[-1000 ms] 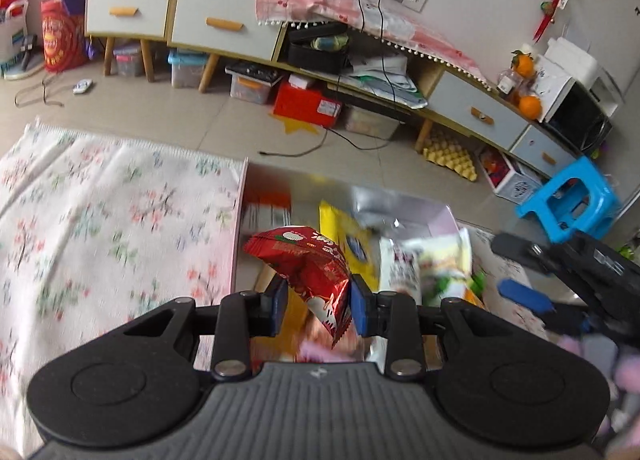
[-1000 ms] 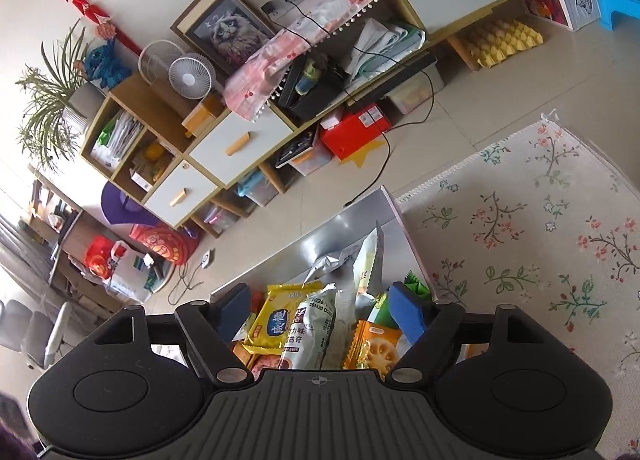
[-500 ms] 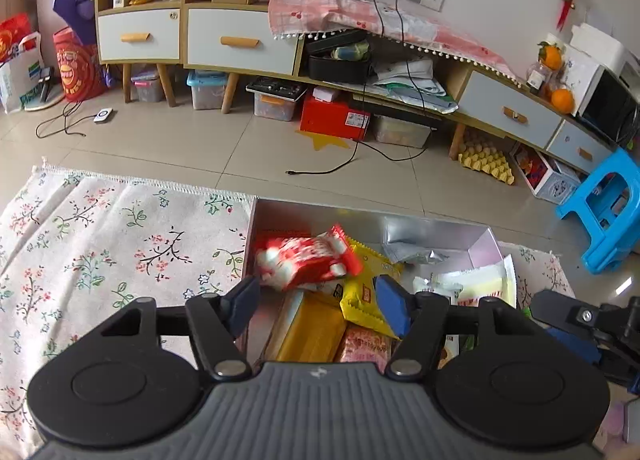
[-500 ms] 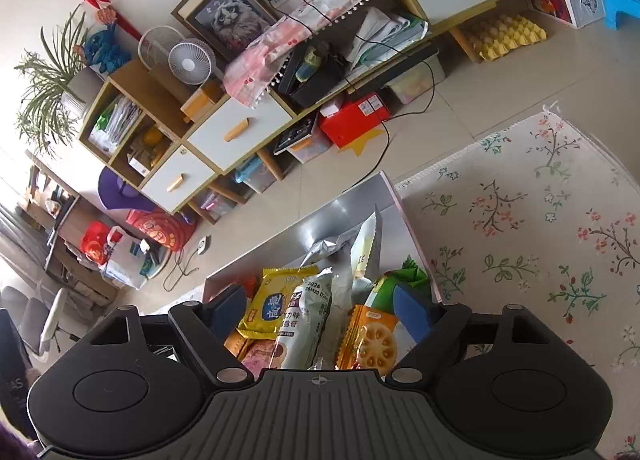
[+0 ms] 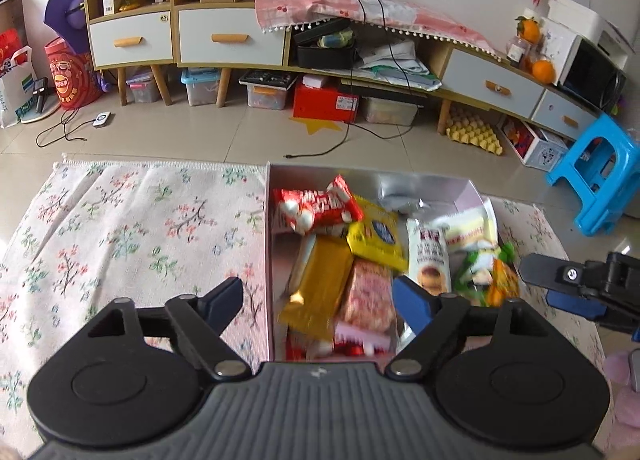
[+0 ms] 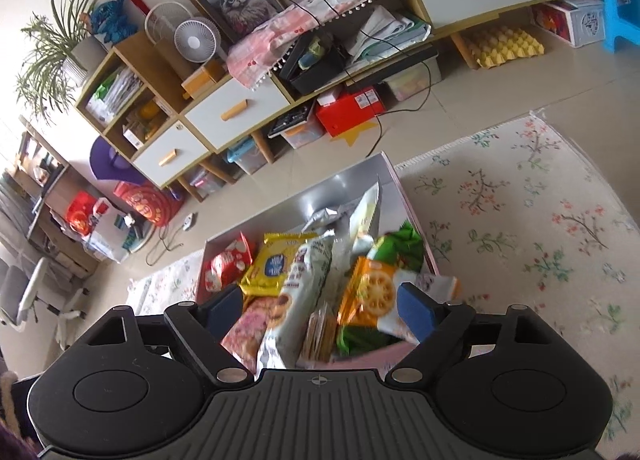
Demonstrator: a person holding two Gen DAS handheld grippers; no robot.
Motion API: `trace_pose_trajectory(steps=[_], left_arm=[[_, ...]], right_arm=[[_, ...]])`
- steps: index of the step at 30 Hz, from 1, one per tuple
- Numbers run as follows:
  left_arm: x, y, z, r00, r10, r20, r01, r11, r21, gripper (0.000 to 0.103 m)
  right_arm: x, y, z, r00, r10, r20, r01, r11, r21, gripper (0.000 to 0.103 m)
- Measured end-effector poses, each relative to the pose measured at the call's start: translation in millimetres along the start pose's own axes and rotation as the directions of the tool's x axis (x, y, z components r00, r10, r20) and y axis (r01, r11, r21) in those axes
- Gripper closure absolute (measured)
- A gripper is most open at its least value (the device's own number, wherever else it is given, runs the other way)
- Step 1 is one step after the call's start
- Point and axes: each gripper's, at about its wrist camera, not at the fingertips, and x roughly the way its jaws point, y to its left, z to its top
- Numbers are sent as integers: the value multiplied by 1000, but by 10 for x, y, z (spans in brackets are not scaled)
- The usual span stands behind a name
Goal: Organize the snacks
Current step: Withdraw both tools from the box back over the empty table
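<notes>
Both grippers, left and right, have just been opening wide and hold nothing. The red pack lies in the box.

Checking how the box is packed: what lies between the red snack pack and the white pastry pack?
In the left wrist view, the yellow snack pack lies between the red snack pack and the white pastry pack.

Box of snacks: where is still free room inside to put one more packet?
Free: the box's far end, beyond the red packet and around the silver packet. Crowded: the near half, where the gold packet, pink packet and white packet overlap.
</notes>
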Motion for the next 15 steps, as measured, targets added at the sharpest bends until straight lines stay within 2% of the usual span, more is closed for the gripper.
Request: trace_pose_trajectory(steps=[8, 15], left_arm=[[-268, 25, -271, 1000, 19, -14, -18, 999, 51, 4], [-510, 63, -524, 999, 44, -26, -42, 997, 71, 0]], right_arm=[[-268, 170, -240, 999, -44, -18, 43, 998, -50, 12], [-534, 271, -476, 997, -73, -28, 70, 995, -77, 7]])
